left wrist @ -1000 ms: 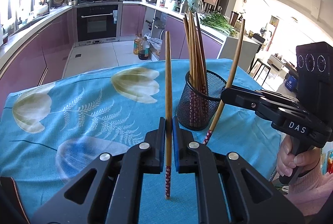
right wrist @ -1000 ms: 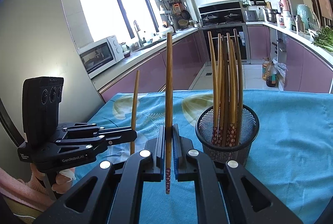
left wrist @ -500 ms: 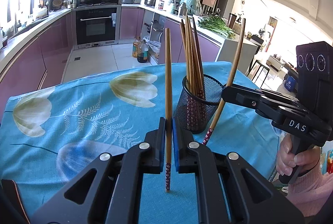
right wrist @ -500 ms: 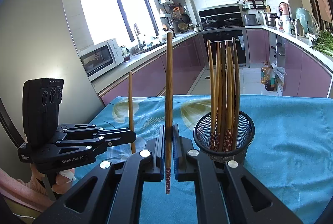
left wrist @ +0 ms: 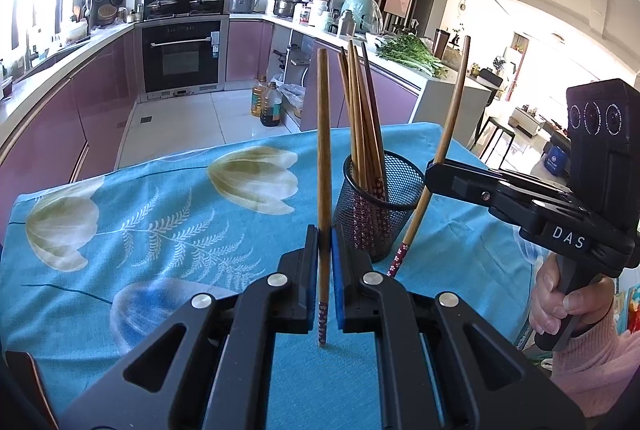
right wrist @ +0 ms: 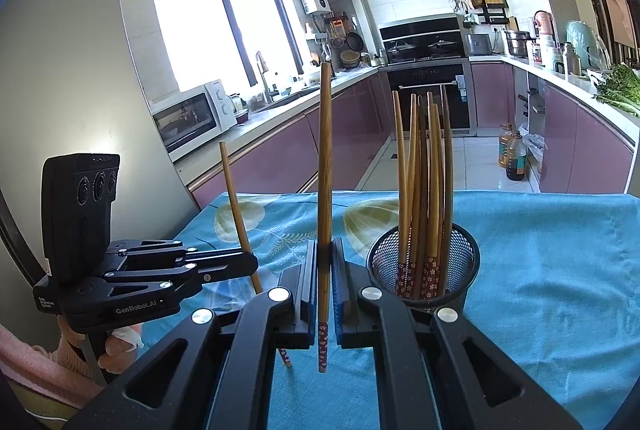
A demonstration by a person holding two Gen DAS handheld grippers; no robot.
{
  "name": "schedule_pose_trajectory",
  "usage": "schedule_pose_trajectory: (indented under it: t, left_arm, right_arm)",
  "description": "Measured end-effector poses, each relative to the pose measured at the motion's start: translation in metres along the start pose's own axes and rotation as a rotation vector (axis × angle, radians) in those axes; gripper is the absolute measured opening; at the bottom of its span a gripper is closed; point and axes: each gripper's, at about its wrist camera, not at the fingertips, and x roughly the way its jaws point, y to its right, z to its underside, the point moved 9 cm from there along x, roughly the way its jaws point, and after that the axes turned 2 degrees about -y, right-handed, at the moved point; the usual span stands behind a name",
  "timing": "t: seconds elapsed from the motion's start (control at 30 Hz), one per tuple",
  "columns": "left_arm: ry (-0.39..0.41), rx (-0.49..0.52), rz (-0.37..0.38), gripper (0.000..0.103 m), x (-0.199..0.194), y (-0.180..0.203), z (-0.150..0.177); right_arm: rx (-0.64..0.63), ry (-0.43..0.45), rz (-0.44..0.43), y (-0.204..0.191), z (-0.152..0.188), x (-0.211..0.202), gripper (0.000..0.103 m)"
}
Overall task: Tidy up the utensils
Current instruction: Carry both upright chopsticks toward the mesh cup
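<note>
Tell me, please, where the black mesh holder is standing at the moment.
The black mesh holder stands on the blue tablecloth, between both raised chopsticks; in the right wrist view it sits just right of the fingers.

A kitchen with glossy mauve base cabinets [right wrist: 488, 106] running along both sides and a white tiled floor [left wrist: 192, 122] between them. A black built-in oven [left wrist: 182, 56] sits at the far end — a tall bright window [right wrist: 208, 26] pours daylight over a white microwave [right wrist: 192, 116]. Leafy green vegetables [left wrist: 408, 52] lie on the pale worktop, with a sunlit living area behind.
</note>
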Motion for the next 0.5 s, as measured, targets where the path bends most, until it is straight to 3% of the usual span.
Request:
schedule_pose_trajectory:
  t: [0.5]
  left_arm:
    - [0.009, 0.021, 0.003, 0.007, -0.0052, 0.0044, -0.0076]
  right_arm:
    - [0.007, 0.012, 0.009, 0.0024, -0.0045, -0.0058, 0.006]
